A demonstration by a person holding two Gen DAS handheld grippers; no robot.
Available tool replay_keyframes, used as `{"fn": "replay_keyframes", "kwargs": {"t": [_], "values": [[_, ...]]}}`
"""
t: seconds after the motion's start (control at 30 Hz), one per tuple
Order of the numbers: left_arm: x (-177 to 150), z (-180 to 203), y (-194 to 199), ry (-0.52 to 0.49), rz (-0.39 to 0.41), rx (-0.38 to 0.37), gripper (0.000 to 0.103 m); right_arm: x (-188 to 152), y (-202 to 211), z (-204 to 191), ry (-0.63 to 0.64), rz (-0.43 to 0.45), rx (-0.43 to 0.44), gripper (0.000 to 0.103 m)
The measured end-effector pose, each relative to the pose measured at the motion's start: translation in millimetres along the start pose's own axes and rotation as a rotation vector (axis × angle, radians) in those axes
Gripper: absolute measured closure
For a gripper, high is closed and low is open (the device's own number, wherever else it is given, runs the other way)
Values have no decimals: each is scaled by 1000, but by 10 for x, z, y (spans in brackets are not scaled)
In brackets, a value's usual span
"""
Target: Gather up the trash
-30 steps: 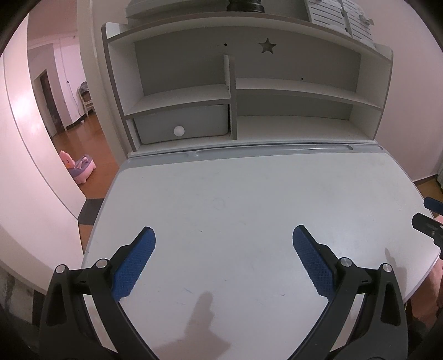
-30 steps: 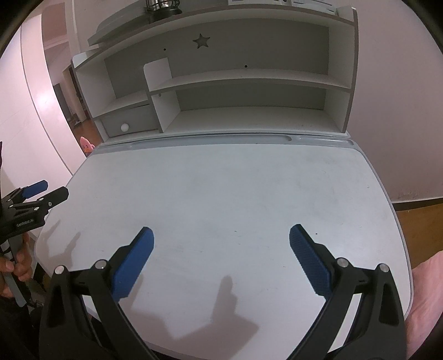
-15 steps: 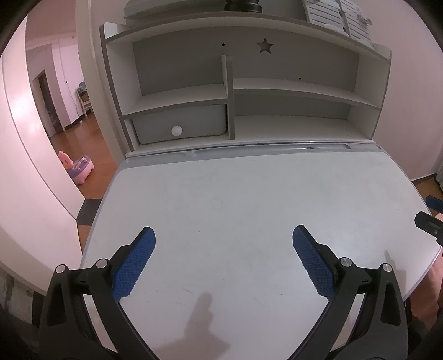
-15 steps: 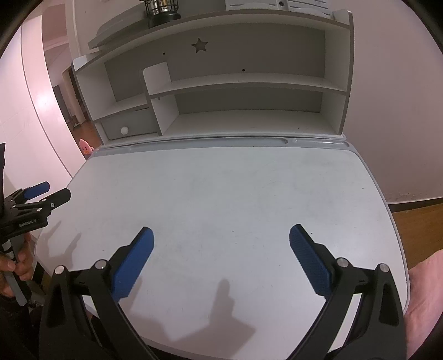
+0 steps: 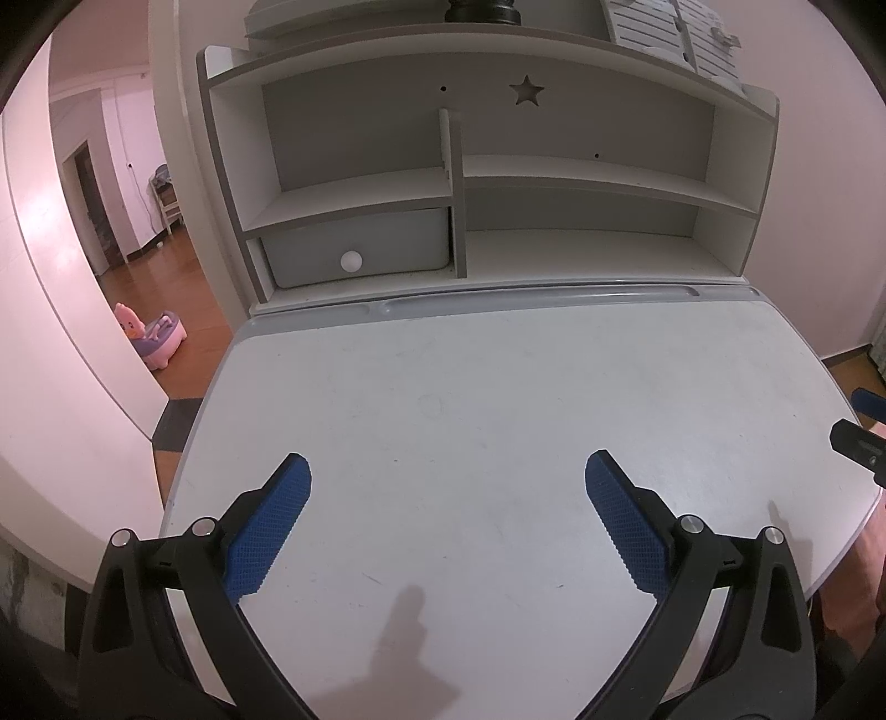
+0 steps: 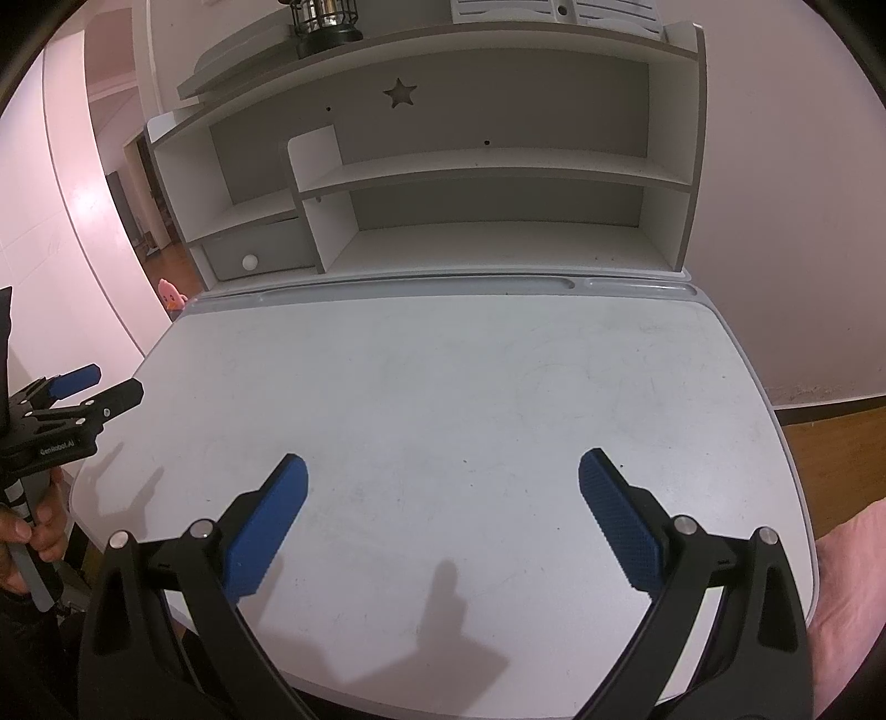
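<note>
No trash shows in either view. My left gripper (image 5: pixel 446 471) is open and empty, held above the near part of a white desk top (image 5: pixel 498 399). My right gripper (image 6: pixel 440 471) is also open and empty above the same desk top (image 6: pixel 470 387). The left gripper also shows at the left edge of the right wrist view (image 6: pixel 111 387), and the tips of the right gripper show at the right edge of the left wrist view (image 5: pixel 864 426).
A white and grey shelf unit (image 5: pixel 459 166) stands at the back of the desk, with a grey drawer (image 5: pixel 354 249) at lower left. A black lantern (image 6: pixel 321 22) stands on its top. A pink toy (image 5: pixel 152 338) lies on the wood floor to the left.
Both grippers have drawn back and up a little from the desk, so more of the shelf top shows. Their jaws stay open.
</note>
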State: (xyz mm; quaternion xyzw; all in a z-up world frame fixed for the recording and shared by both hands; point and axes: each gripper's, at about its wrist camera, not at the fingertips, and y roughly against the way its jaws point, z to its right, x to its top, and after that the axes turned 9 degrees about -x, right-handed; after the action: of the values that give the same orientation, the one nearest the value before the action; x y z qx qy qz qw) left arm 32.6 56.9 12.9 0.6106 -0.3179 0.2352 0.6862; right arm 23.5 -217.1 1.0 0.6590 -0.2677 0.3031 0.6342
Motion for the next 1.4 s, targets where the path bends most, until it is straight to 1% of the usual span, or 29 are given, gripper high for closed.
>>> {"fn": "replay_keyframes", "kwargs": {"t": [0.57,1.4], "values": [[-2,3,-67,0,-18,-4,7,-6,5,-4,-3,2,-5,8],[-19,22,-51,-2,-17,-2,7,-7,19,-3,-2,3,-1,8]]}}
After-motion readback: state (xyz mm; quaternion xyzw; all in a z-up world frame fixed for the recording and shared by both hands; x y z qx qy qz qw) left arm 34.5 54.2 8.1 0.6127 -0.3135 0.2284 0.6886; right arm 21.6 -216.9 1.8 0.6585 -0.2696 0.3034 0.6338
